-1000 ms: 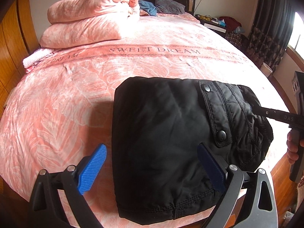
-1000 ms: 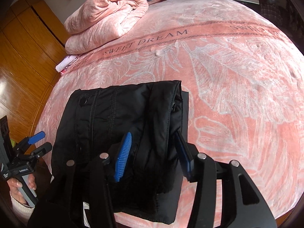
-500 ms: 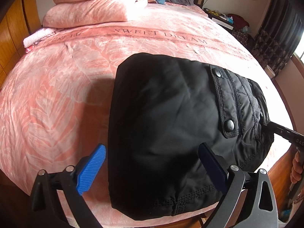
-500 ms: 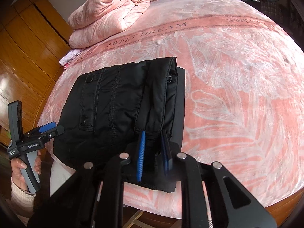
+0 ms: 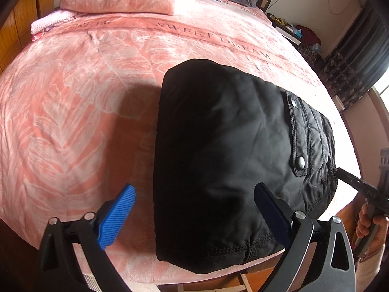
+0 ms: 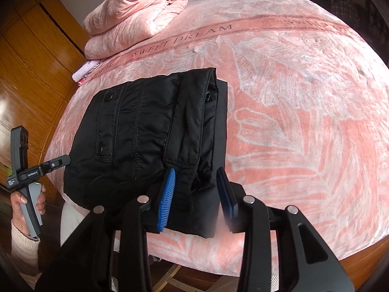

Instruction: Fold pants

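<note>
The black padded pants (image 5: 231, 155) lie folded into a compact stack at the near edge of the pink bed (image 5: 73, 102); a snap pocket flap faces up. My left gripper (image 5: 194, 211) is open, its blue pads spread over the stack's near-left corner, holding nothing. In the right wrist view the pants (image 6: 145, 131) lie the same way. My right gripper (image 6: 197, 197) is open, its pads on either side of the stack's waistband end, not clamped on it. The right gripper's tip shows in the left wrist view (image 5: 350, 177) at the stack's right edge.
A folded pink duvet (image 6: 136, 17) and pillows lie at the bed's head. A wooden wardrobe (image 6: 31, 68) stands left of the bed. A cluttered nightstand (image 5: 291, 29) and dark curtains (image 5: 359, 48) are at the right. The bed edge drops off just below the pants.
My right gripper was shut on the waistband end half a second ago and has now opened and let go. My left gripper stayed open and drifted a little closer over the stack.
</note>
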A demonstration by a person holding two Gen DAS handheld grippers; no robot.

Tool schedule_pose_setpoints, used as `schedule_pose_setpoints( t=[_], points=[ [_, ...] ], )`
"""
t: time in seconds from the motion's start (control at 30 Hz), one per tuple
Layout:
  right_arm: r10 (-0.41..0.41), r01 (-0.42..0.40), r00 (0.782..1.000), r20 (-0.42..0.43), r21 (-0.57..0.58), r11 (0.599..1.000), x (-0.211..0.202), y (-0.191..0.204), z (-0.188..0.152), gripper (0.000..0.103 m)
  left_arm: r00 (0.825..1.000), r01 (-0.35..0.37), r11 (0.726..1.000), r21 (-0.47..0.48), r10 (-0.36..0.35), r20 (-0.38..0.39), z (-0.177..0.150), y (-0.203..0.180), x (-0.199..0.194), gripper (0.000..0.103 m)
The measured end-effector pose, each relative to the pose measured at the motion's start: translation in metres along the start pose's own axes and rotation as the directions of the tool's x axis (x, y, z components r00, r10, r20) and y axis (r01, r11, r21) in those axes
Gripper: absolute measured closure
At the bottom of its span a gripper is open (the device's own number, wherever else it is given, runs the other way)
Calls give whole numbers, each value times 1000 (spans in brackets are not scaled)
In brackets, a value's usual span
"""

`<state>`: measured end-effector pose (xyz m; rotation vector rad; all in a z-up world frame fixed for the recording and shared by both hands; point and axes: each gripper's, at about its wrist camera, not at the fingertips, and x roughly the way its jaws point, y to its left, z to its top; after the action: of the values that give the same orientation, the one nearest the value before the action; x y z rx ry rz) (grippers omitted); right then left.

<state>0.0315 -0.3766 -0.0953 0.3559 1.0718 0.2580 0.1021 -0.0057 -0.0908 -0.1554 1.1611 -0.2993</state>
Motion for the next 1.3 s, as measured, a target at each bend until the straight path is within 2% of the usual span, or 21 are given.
schedule_pose_setpoints(
  t=[0.1, 0.2, 0.27, 0.33, 0.43, 0.53, 0.6, 0.77, 1.03, 1.3],
  points=[
    [82, -83, 997, 12, 68, 994, -5, -13, -2, 53, 994, 104, 992, -68, -105, -12, 3, 25, -4, 4],
    [122, -122, 992, 16, 92, 988, -6, -19, -3, 52, 984, 174, 972, -161, -178, -11, 5, 56, -1, 4],
    [129, -130, 991, 14, 97, 987, -6, -21, -2, 52, 969, 238, 946, -219, -247, -15, 7, 73, 4, 4],
    [168, -168, 986, 13, 116, 979, -4, -24, -1, 49, 939, 327, 903, -278, -343, -9, 6, 86, 10, 4],
    [250, -250, 968, 19, 165, 954, 1, -34, 0, 42, 868, 462, 827, -322, -495, -25, 4, 94, 25, 4],
    [345, -342, 938, 26, 220, 913, 8, -46, 0, 32, 819, 524, 774, -355, -572, -38, 2, 98, 41, 4],
    [371, -366, 928, 28, 253, 896, 11, -53, -2, 32, 795, 544, 752, -373, -604, -57, 1, 100, 52, 4],
    [383, -367, 924, -2, 288, 885, 22, -61, -4, 32, 784, 545, 766, -341, -609, -116, 4, 90, 70, 4],
    [411, -382, 912, -20, 328, 864, 38, -73, -6, 27, 752, 569, 754, -329, -639, -164, 11, 75, 93, 4],
    [445, -409, 894, -49, 315, 857, 47, -71, -2, 25, 739, 565, 761, -318, -639, -214, 18, 53, 116, 4]
  ],
)
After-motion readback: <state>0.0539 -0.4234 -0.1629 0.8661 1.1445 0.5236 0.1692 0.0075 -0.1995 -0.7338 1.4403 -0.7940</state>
